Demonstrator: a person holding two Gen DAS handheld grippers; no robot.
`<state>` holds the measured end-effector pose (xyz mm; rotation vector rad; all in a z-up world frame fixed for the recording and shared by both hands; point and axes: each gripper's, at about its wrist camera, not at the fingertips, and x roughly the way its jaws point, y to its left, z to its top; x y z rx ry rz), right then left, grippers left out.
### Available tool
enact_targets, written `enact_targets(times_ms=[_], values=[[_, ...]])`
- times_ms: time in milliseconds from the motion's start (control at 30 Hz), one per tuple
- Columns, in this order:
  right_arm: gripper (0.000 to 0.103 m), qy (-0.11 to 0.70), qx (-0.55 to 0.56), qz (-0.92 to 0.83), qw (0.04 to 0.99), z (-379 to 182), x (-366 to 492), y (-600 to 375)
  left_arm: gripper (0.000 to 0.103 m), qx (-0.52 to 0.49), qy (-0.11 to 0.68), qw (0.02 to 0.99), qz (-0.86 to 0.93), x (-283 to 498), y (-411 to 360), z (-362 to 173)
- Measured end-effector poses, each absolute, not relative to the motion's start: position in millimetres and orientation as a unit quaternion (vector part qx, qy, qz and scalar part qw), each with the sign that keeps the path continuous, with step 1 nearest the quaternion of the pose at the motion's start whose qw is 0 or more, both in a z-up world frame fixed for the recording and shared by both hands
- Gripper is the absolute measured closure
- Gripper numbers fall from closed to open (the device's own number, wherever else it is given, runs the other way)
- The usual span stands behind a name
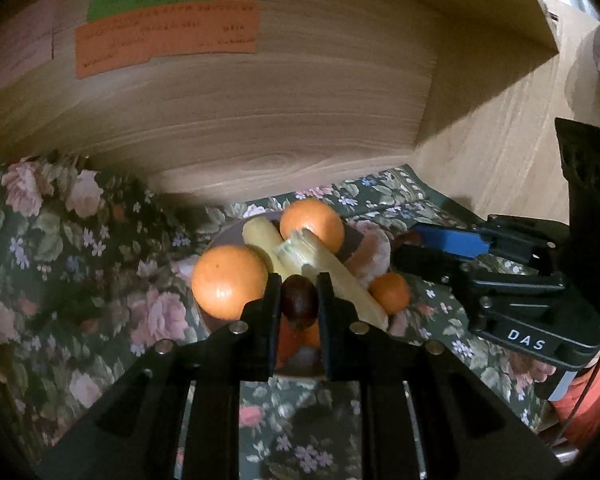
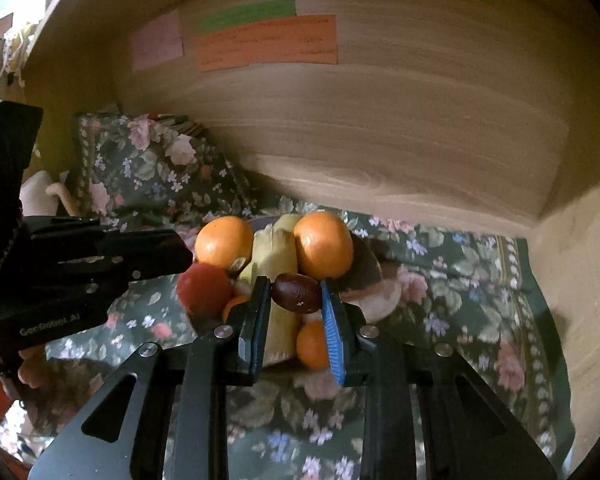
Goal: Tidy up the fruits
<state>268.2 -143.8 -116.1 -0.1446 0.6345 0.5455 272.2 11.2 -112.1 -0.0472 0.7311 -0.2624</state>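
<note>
A plate point(image 1: 354, 254) on the floral cloth holds two big oranges point(image 1: 229, 282) point(image 1: 312, 225), bananas point(image 1: 328, 268) and a small tangerine point(image 1: 390, 293). My left gripper point(image 1: 299, 300) is shut on a dark red-brown fruit point(image 1: 299, 299) just above the plate's near edge. In the right wrist view my right gripper point(image 2: 296, 294) is shut on a dark brown date-like fruit point(image 2: 296, 293) over the bananas point(image 2: 278, 252), between the oranges point(image 2: 225, 242) point(image 2: 324, 243) and a tangerine point(image 2: 312, 346). The left gripper's fruit point(image 2: 204, 286) shows red at left.
A wooden back wall point(image 1: 260, 128) with orange point(image 1: 166, 38), green and pink paper notes stands close behind the plate. A wooden side wall point(image 2: 580, 260) closes the right. Floral cloth point(image 1: 80, 260) covers the surface, bunched at the back left point(image 2: 148, 168).
</note>
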Motion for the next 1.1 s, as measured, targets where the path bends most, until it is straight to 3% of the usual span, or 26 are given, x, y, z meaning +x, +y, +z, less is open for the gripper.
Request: enact_targets(times_ms=[600,800,1100], values=[[0.079,0.371,-0.067,0.246,0.893,-158,322,-135,0.084,-0.030,0.402,0.906,-0.126,314,13,-150],[0.060,0.359,-0.070,0.234,0.901,-151,317,-137,0.071,-0.033,0.401,0.906,-0.129,312,11,-145],[0.059,0.302,-0.045,0.230,0.924,-105,278,-149,0.071,-0.032,0.323,0.941,-0.098,267,19,-91]])
